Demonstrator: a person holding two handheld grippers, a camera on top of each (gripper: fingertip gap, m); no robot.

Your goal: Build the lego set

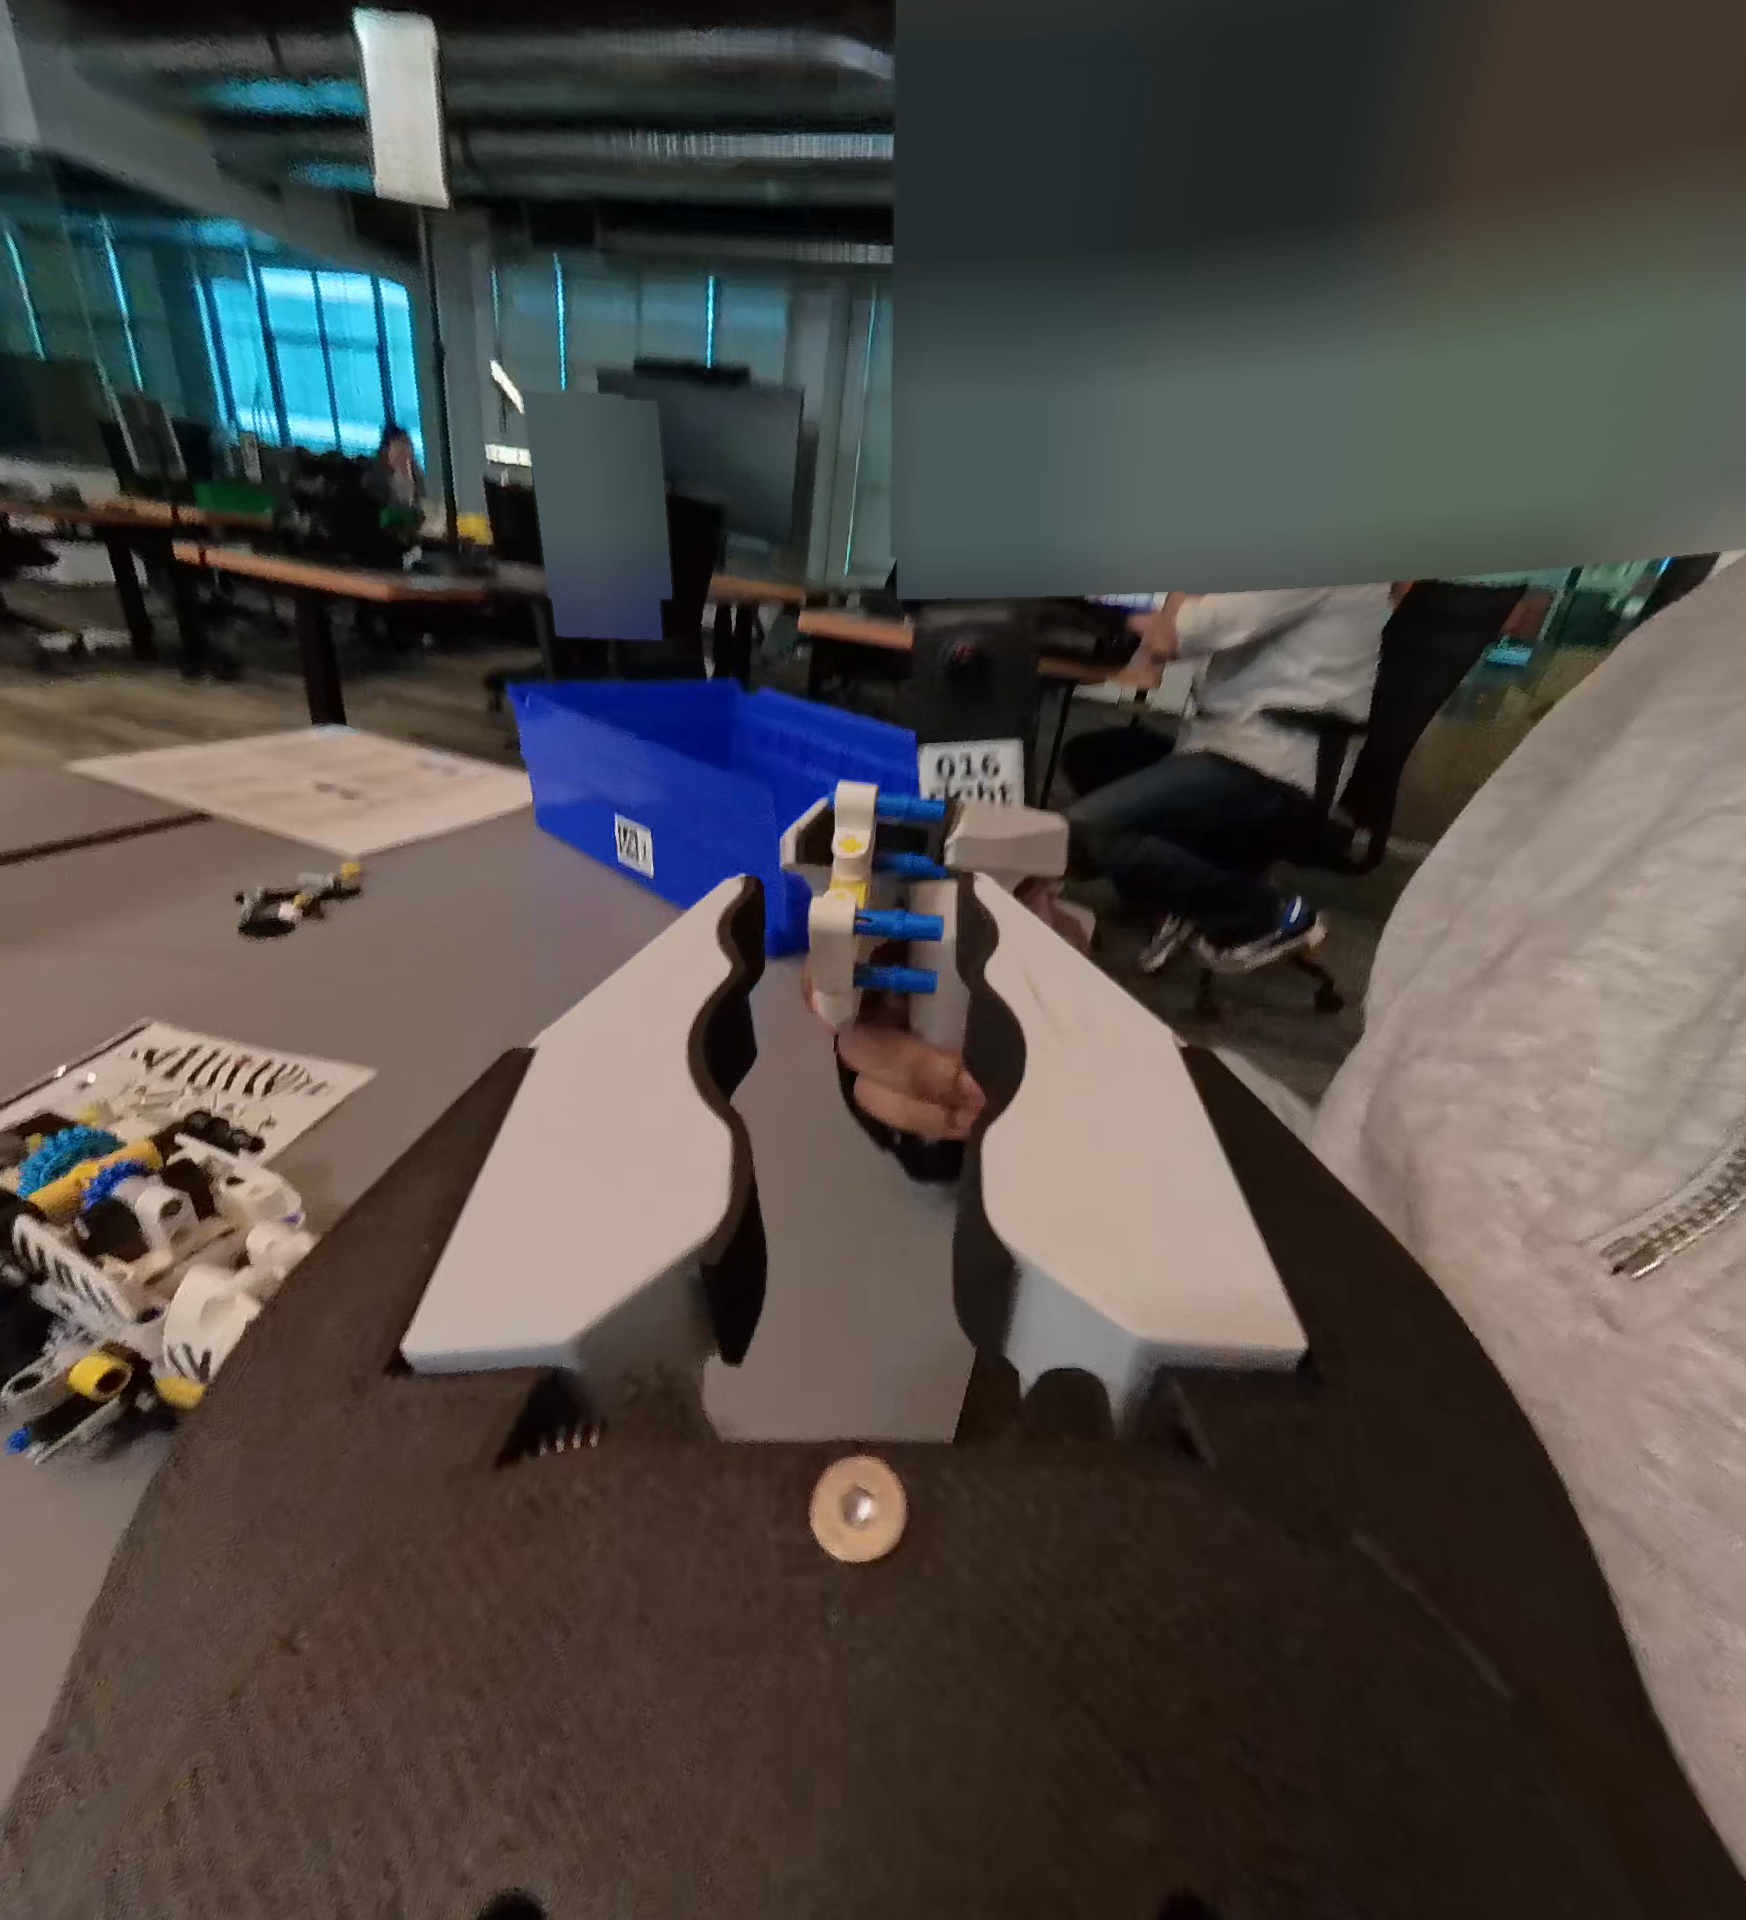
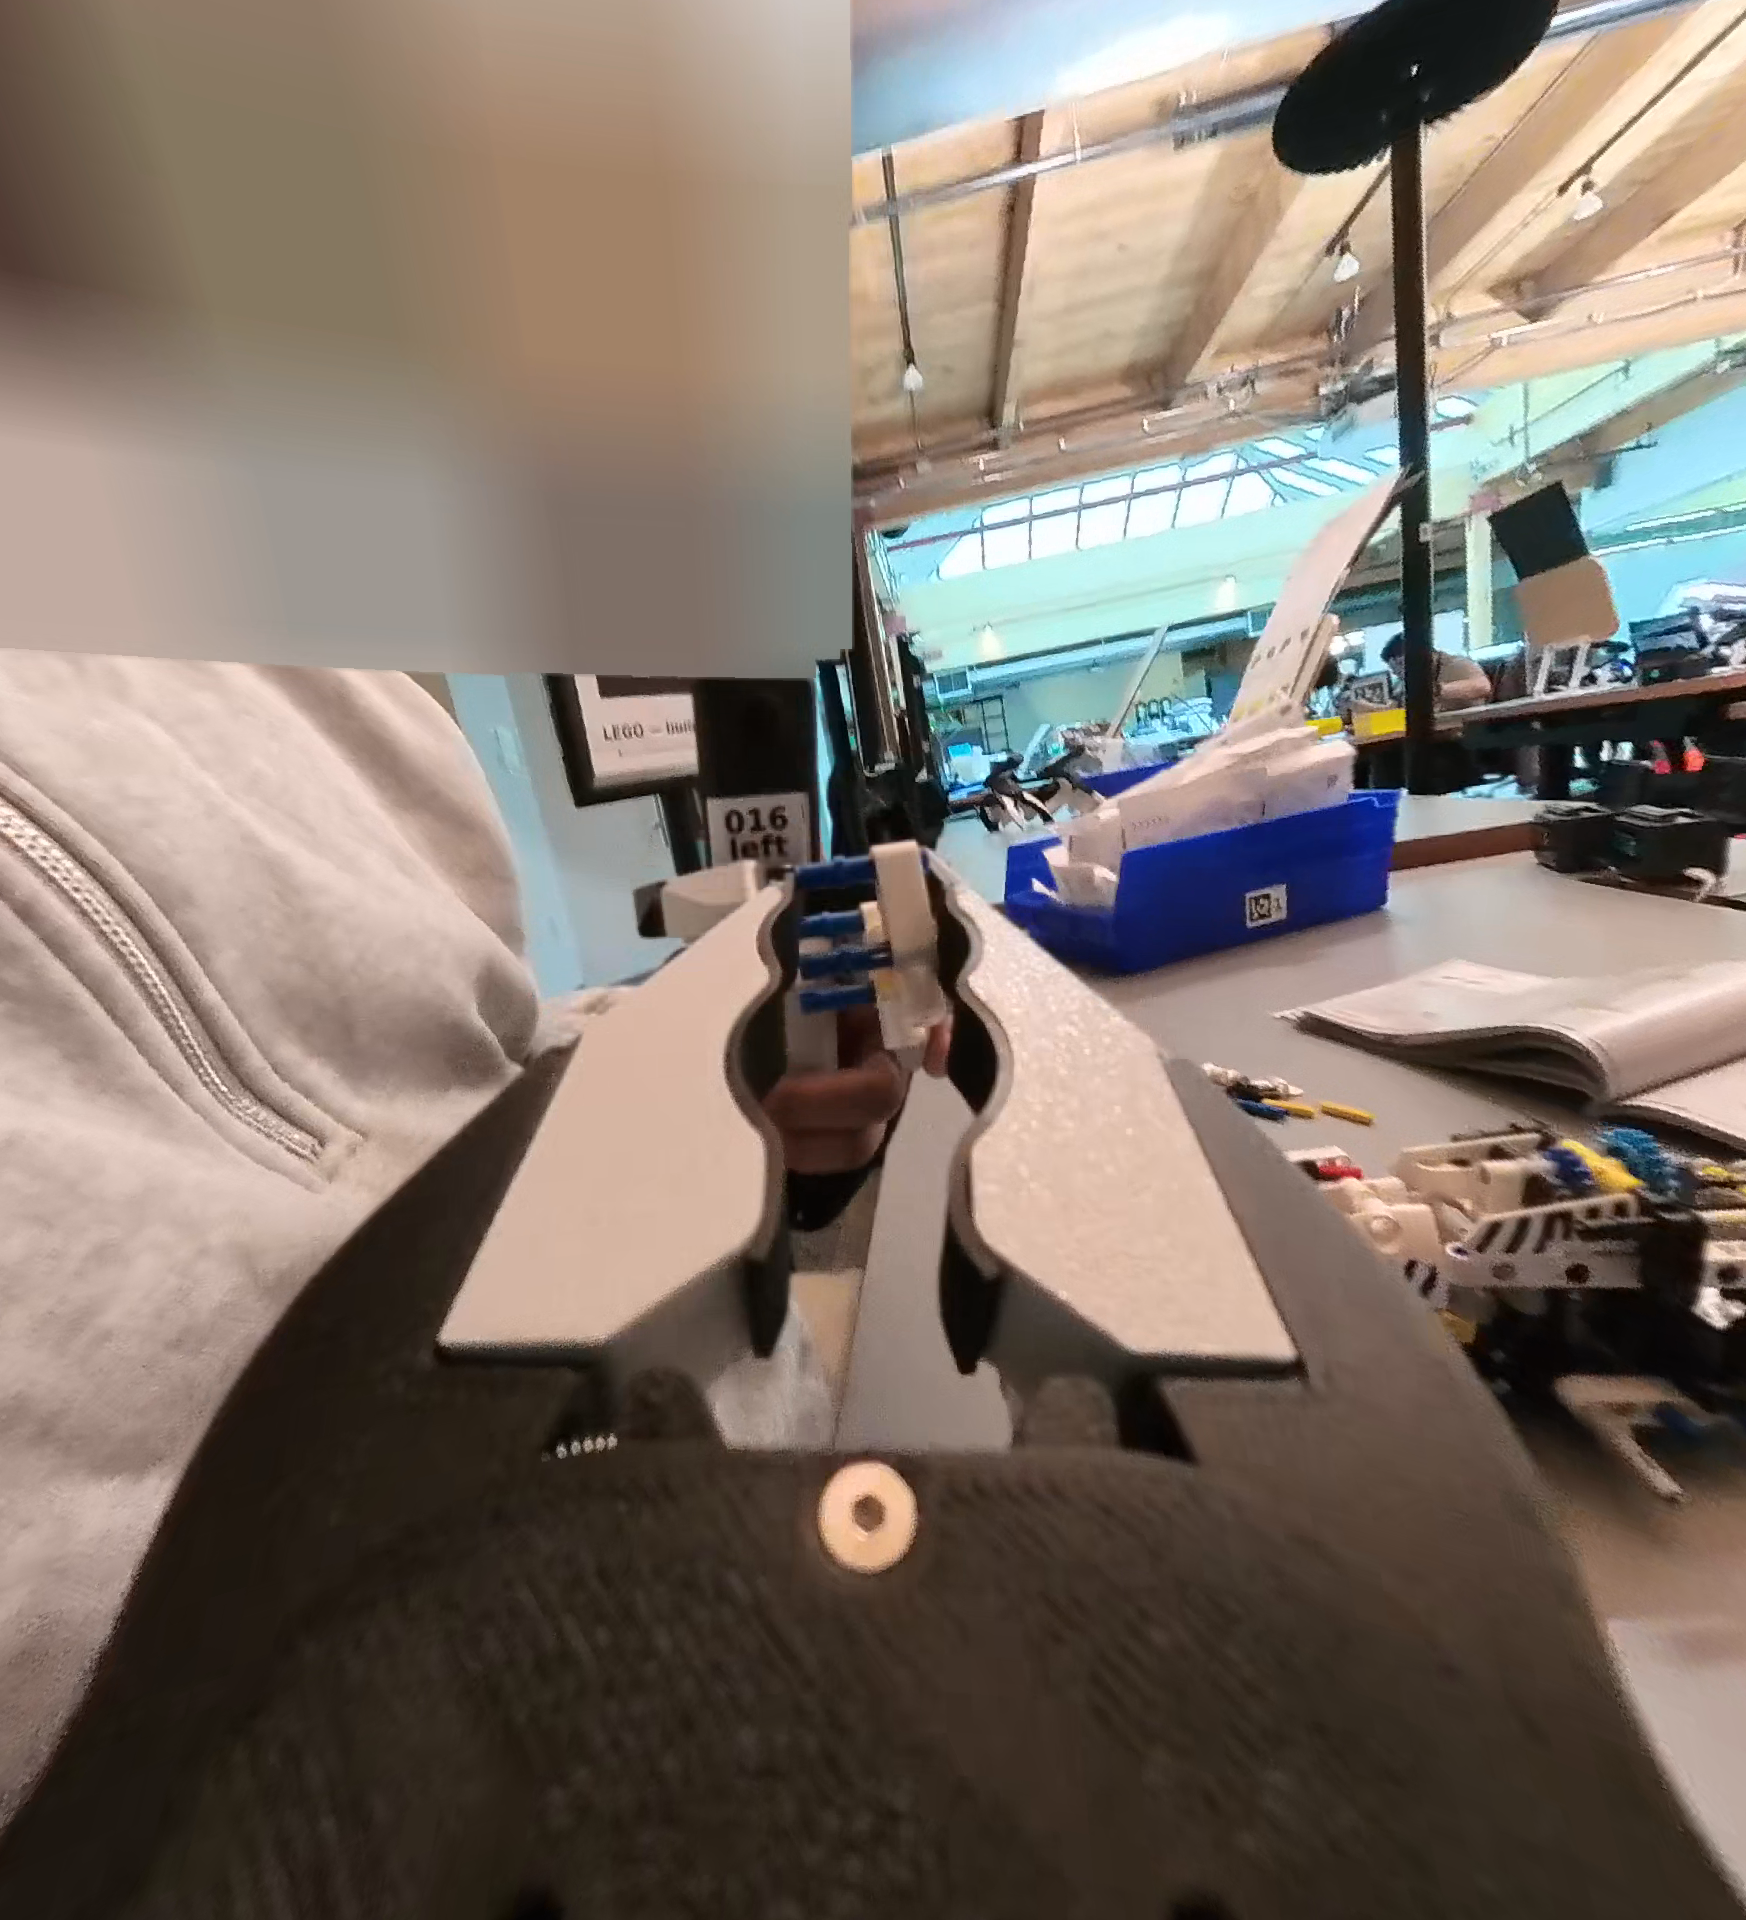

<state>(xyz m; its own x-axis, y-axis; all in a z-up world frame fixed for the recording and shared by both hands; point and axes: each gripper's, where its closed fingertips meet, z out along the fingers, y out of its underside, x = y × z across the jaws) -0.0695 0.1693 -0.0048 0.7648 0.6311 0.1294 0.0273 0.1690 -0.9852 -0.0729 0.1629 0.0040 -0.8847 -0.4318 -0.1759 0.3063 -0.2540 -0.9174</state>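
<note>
Pinching the two white beams [image 1: 833,951] between both narrowly parted grippers, left [image 1: 858,914] on the far beam, right [image 2: 853,914] on the near, I judge blue pins [image 1: 898,923] half-seated above the table [image 1: 433,935]; next: squeeze them squarely together.

Two wrist cameras facing each other, raised over the surface [image 1: 453,966]

The left wrist view looks along its gripper [image 1: 853,914] toward the right, with a blue bin [image 1: 661,790] and office desks behind. The right wrist view looks back along its gripper [image 2: 853,914] toward the left, under wooden roof beams. Both sit very near the small white and blue lego assembly [image 1: 874,914] between the tips, and share the grey hoodie [image 2: 173,987] and the big lego model [image 1: 110,1247].
</note>
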